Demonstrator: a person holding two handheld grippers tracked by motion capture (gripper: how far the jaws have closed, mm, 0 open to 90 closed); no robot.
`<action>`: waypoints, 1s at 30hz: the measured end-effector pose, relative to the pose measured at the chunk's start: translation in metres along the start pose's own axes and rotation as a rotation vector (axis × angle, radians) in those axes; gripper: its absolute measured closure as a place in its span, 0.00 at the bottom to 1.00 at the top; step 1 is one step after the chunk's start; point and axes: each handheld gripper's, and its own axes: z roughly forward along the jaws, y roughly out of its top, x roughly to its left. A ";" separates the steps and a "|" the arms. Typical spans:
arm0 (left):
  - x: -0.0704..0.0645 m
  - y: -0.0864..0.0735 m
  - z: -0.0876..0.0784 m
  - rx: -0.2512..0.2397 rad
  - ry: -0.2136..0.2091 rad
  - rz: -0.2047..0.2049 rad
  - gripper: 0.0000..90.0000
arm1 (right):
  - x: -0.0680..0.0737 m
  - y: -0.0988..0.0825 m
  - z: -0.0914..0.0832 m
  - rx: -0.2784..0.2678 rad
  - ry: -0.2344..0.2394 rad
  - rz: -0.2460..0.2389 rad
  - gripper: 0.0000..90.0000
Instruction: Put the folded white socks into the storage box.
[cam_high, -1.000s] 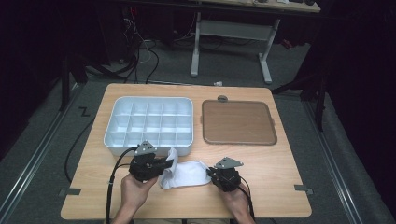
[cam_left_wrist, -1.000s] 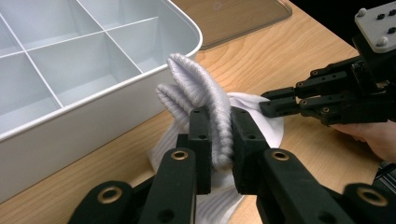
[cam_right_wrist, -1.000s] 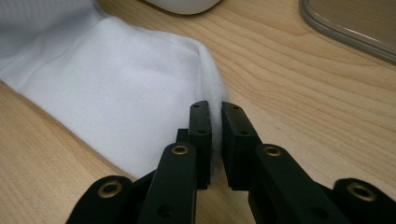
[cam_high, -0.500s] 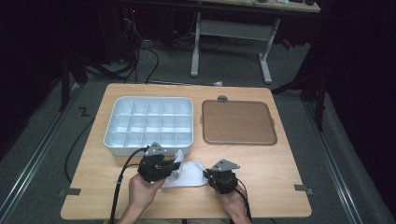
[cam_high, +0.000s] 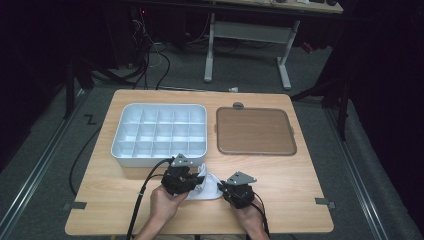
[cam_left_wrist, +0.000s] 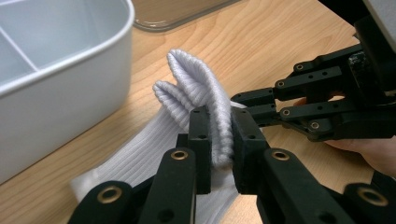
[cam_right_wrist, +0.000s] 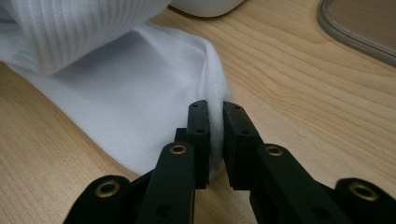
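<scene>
High view: fixed above the person's side, facing forward and down, far enough to take in the whole table (cam_high: 300, 200), the floor and desk legs beyond. Left gripper view: rides low over the wood, very near, looking along its jaws at the sock (cam_left_wrist: 205, 93), tray (cam_left_wrist: 60, 88) at its left, right gripper (cam_left_wrist: 243, 105) opposite. Right gripper view: equally close, just above the tabletop, facing the sock (cam_right_wrist: 140, 107). All three views share the sock (cam_high: 207, 186) at the near edge.
</scene>
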 end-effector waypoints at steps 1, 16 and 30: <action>0.000 -0.001 0.001 0.009 -0.002 0.005 0.89 | 0.000 0.000 0.000 0.001 0.001 0.004 0.91; -0.004 -0.013 0.023 0.050 0.004 0.018 0.89 | -0.002 -0.002 0.000 -0.011 0.013 0.019 0.89; -0.002 -0.025 0.037 0.086 0.031 0.060 0.89 | -0.002 -0.002 0.001 -0.011 0.007 0.012 0.89</action>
